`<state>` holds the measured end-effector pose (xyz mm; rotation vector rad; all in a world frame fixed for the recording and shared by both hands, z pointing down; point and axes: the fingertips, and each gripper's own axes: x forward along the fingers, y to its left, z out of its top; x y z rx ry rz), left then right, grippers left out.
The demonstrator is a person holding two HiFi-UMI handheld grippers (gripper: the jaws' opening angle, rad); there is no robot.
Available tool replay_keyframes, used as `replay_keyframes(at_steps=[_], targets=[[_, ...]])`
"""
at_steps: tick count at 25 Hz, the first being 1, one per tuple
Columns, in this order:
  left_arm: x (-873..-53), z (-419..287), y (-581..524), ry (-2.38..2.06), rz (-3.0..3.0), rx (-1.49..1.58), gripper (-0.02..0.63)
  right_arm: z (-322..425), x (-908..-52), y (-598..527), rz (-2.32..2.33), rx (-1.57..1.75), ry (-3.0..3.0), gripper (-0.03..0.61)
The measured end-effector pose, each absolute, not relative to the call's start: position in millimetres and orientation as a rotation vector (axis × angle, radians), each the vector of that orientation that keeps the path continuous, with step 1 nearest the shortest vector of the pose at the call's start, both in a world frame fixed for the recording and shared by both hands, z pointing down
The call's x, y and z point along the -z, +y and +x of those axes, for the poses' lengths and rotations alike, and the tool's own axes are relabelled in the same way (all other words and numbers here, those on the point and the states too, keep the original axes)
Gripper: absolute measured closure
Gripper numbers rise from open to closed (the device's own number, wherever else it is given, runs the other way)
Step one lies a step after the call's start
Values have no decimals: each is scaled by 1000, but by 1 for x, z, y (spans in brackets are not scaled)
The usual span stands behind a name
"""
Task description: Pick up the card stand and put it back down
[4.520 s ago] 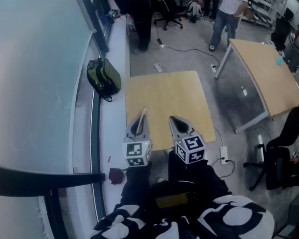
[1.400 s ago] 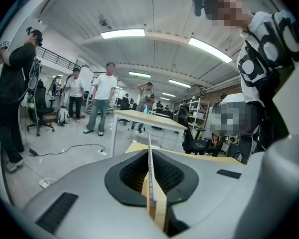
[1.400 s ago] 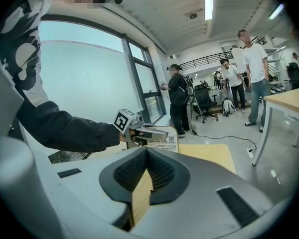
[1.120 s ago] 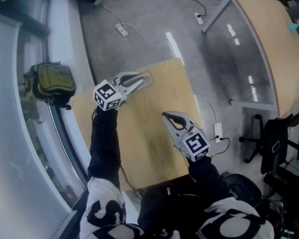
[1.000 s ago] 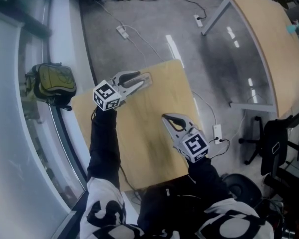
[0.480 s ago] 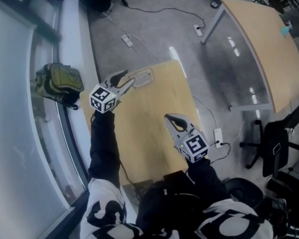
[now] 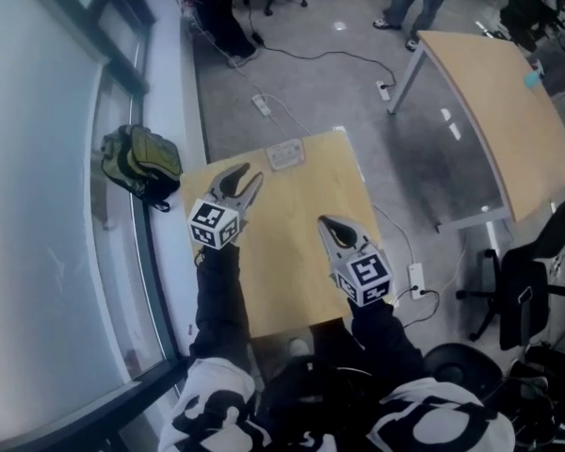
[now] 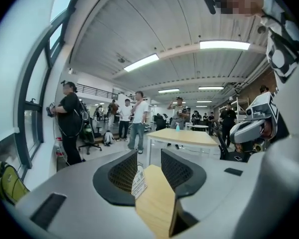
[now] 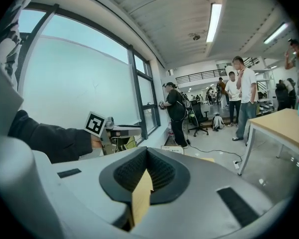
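Observation:
The card stand (image 7: 285, 153), a small clear holder with a printed card, stands at the far edge of the small wooden table (image 7: 292, 271). My left gripper (image 7: 242, 180) hovers over the table just short of it. It is open, its jaws have just been closing a little, and nothing is between them. In the left gripper view the card stand (image 8: 138, 179) shows beyond the parted jaws of that gripper (image 8: 149, 158). My right gripper (image 7: 327, 223) is shut and empty above the table's right side. The right gripper view shows those jaws (image 9: 147, 153) meeting, with the card stand (image 9: 172, 149) ahead.
A green backpack (image 7: 141, 163) lies on the window ledge at the left. A larger table (image 7: 499, 111) stands to the right, with a black chair (image 7: 527, 290) beside it. Power strips and cables (image 7: 264, 106) run over the floor. Several people stand at the far end of the room.
A second ago my left gripper's jaws were around the card stand at the table's far edge. They have come off it and drawn back toward me and up. The stand stays put.

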<state>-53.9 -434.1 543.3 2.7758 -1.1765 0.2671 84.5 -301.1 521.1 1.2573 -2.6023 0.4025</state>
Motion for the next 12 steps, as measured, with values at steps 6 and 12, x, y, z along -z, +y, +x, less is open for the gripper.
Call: replay_keyframes(at_steps=[6,12], targets=[[-496,-39,-358,-1255,2771,-264,551,74,-487,-260,1309,-339,-2628,560],[-456,-33,-272,-1346,2755,-282,606,69,-455,-206,1347,-236,-2631,560]])
